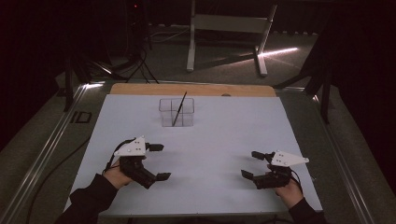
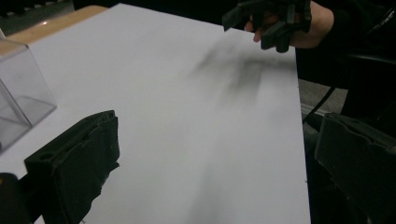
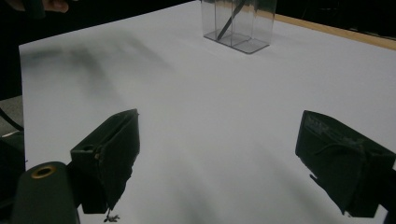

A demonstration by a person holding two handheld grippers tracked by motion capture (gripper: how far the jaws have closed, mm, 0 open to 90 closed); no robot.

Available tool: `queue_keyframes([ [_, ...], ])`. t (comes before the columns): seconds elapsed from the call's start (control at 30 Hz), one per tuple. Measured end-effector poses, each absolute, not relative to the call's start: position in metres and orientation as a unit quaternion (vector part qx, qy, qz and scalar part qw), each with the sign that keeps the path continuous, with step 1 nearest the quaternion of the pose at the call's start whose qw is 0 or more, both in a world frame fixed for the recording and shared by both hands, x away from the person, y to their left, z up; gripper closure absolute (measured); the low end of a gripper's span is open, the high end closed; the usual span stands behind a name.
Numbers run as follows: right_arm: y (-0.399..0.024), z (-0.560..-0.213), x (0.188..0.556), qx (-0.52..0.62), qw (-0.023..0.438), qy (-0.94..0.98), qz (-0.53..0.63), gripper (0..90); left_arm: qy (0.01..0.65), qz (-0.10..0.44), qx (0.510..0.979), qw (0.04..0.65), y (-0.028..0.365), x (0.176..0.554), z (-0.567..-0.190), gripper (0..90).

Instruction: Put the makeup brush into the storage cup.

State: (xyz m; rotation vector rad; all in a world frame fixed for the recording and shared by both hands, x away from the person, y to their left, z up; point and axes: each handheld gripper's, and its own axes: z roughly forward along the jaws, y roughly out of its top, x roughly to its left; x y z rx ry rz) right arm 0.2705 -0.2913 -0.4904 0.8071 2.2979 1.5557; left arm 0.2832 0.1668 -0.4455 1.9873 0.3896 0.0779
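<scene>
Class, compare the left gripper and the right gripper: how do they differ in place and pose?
The left gripper is nearer the clear container; the right gripper sits farther off. The left points toward the table's right side, the right toward its left. Both are open, holding nothing, over the white sheet.

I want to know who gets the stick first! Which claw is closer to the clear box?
The left claw. It sits just below the clear box with the black stick; the right claw is farther off to the side.
</scene>
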Motion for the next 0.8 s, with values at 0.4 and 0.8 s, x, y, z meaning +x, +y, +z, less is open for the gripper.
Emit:
queue_keyframes([
  [0.4, -0.291, -0.49, 0.27, 0.277, 0.125, 0.788, 0.536, 13.7, 0.178, 0.02, 0.834, 0.522, 0.171, 0.27, -0.467, 1.2],
  [0.8, -0.29, -0.49, 0.27, 0.276, 0.123, 0.789, 0.534, 13.7, 0.205, 0.02, 0.828, 0.522, 0.183, 0.256, -0.486, 1.2],
])
